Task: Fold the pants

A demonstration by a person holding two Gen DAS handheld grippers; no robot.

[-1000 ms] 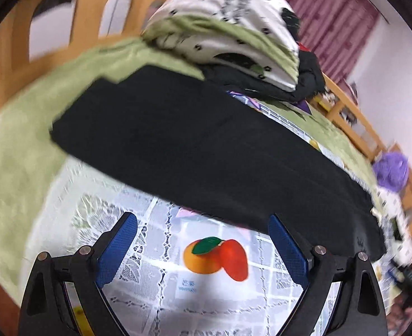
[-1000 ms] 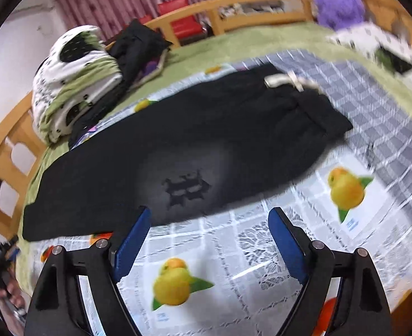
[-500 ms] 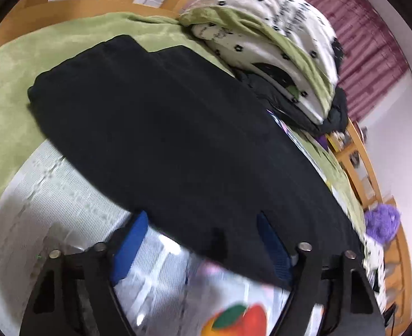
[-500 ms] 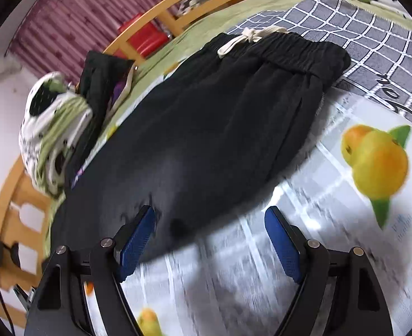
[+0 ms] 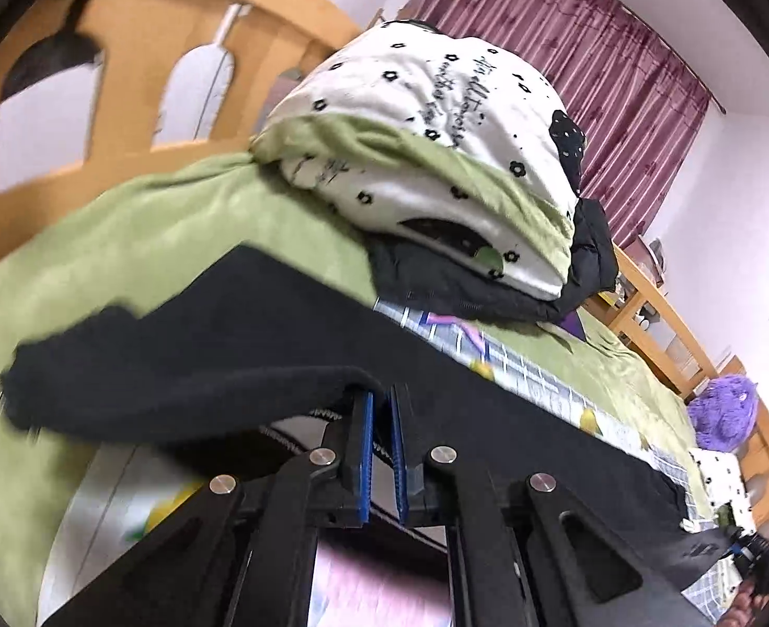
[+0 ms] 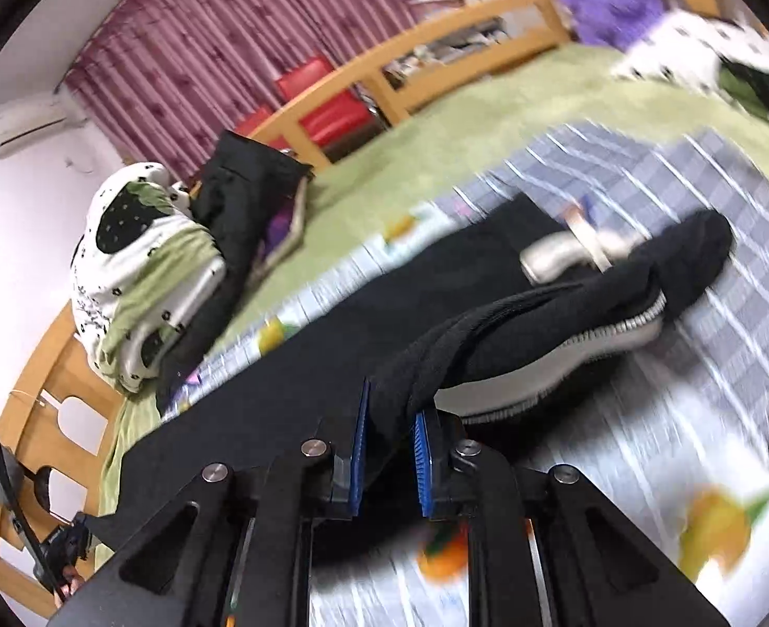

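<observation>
The left hand-held gripper (image 5: 381,418) and right hand-held gripper (image 6: 390,420) look alike: matte black angular arms, round silver screws at the joints, ribbed blue finger pads (image 6: 357,449).

Black pants (image 5: 259,350) spread lengthwise on bed; near edge lifted, seemingly at both ends.

There is one pair of black fabric pants (image 5: 259,345) and there are two black grippers with blue pads, the left gripper (image 5: 380,439) and the right gripper (image 6: 388,449). One white-and-green flowered folded quilt (image 5: 436,157), one fluffy purple plush toy (image 5: 724,413) and one dark red pleated curtain (image 6: 217,52) can be counted.
</observation>
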